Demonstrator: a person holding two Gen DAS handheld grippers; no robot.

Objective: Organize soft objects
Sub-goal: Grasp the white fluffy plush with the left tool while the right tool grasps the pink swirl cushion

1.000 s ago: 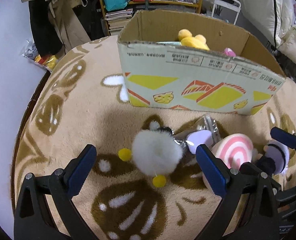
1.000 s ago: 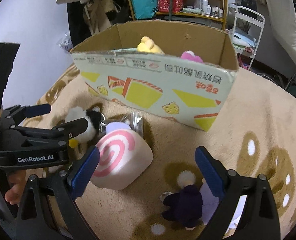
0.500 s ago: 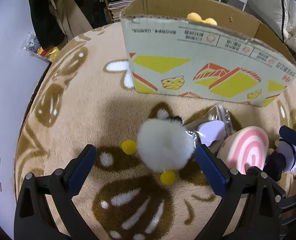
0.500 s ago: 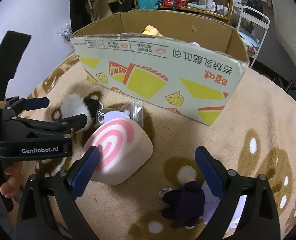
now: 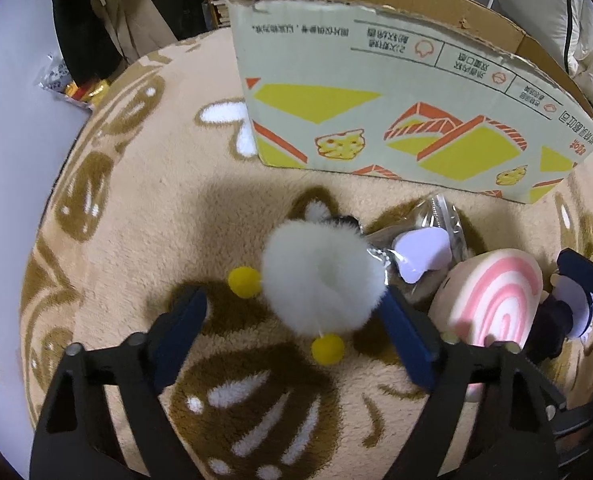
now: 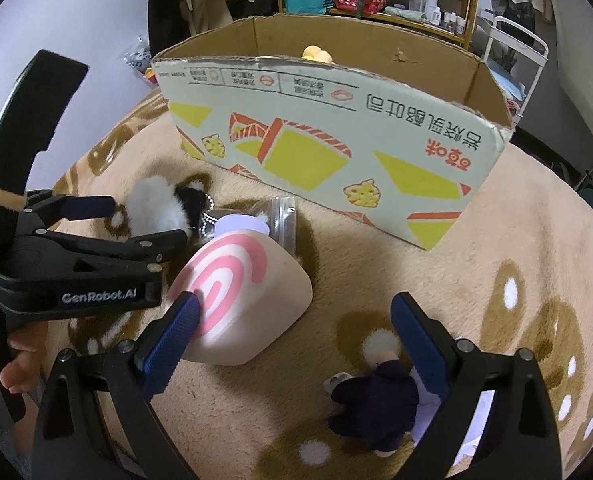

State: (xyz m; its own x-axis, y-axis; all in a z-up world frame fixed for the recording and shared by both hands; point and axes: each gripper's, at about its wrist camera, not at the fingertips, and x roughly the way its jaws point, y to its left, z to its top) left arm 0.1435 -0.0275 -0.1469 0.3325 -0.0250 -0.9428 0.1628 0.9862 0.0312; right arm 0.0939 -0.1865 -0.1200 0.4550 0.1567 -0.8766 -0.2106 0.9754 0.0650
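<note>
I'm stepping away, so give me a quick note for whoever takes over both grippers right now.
Left gripper: jaws closing around the white fluffy plush, not yet pressing it.
Right gripper: open, empty, between the pink swirl cushion and the dark purple doll.
Cardboard box stands behind on the rug; a yellow plush is already inside.
Left to do: box the white plush, bagged lilac toy, cushion and doll.
</note>
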